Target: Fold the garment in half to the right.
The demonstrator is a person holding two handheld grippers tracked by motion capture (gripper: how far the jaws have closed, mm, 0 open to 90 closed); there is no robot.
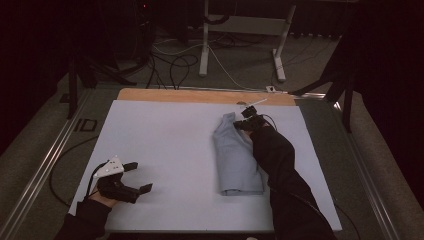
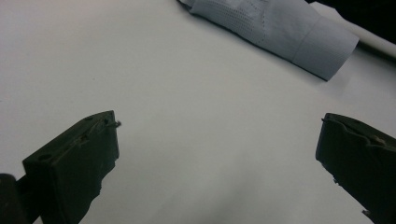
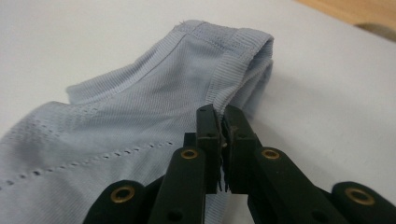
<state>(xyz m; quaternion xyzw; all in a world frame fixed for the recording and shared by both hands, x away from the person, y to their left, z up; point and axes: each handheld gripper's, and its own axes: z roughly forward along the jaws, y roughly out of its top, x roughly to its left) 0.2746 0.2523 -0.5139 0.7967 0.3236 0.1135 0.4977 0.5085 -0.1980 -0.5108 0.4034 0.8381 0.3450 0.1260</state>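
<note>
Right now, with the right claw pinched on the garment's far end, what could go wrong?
The right claw seems shut on only a thin edge of the folded garment, so the fabric may slip out when pulled. Lifting from that one end could undo the fold. The left claw rests open and apart on the white mat, holding nothing down, so the garment may drag.
</note>
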